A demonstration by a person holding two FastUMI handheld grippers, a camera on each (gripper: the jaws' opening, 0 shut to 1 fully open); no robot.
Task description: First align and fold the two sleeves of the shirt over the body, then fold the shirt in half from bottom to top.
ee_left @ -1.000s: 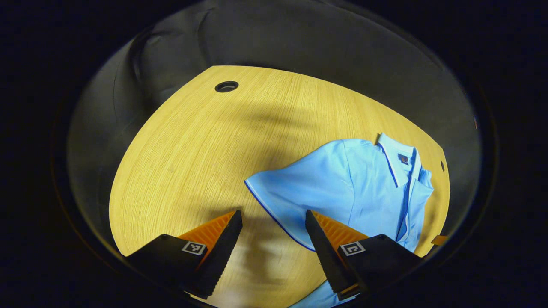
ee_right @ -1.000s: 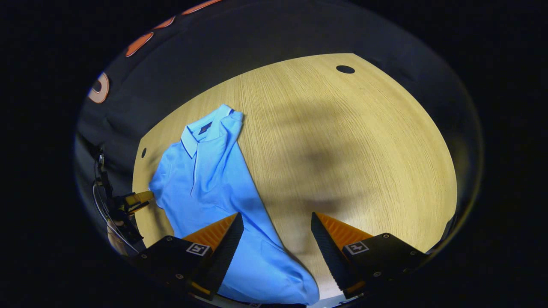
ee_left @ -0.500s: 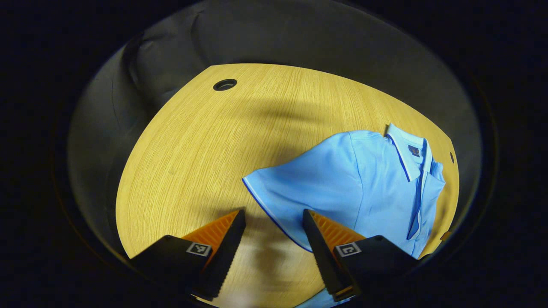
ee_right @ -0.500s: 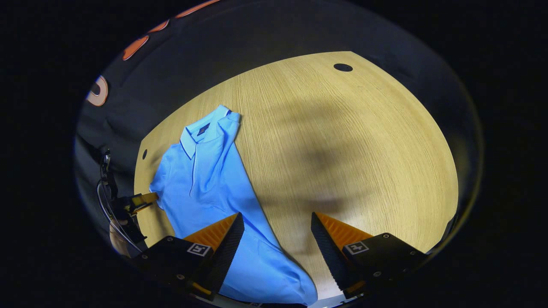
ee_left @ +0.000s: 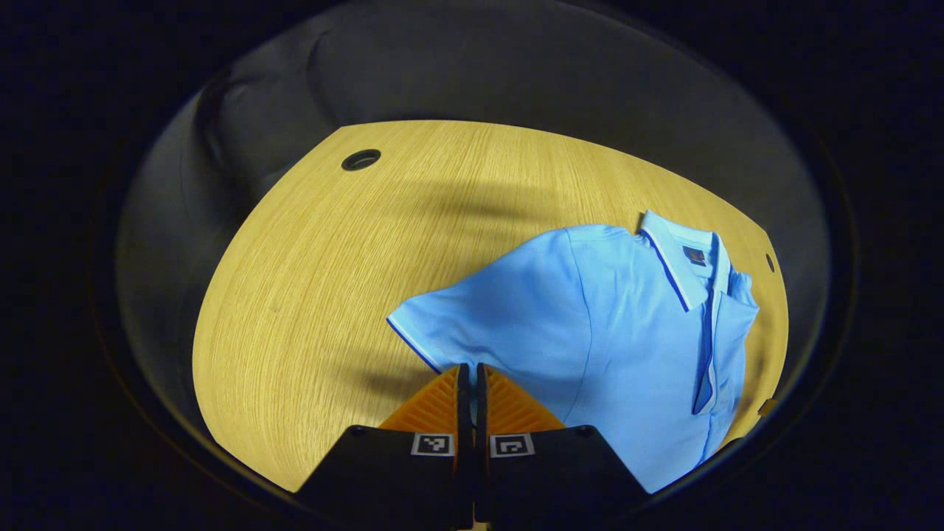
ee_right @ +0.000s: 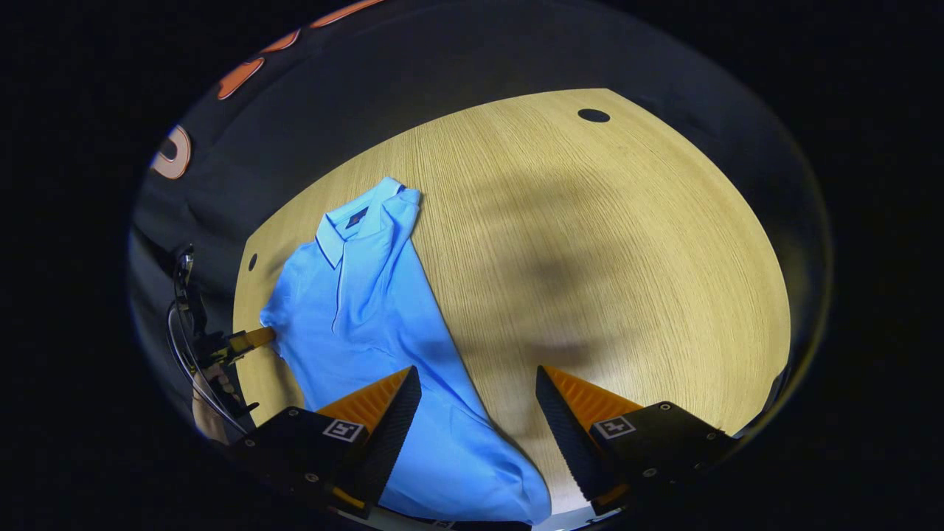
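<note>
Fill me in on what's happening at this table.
A person is folding a blue shirt on a wooden table with two handheld claws. The left claw has its fingers together at the hem of the spread sleeve. The right claw hangs open above the shirt's other edge, which looks already folded in.

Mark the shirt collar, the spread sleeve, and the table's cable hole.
shirt collar (ee_left: 675, 258), left gripper view, on the flap beside the neck opening
spread sleeve (ee_left: 472, 317), left gripper view, mid-panel above the trimmed hem
cable hole (ee_right: 594, 115), right gripper view, centre of the dark opening
</note>
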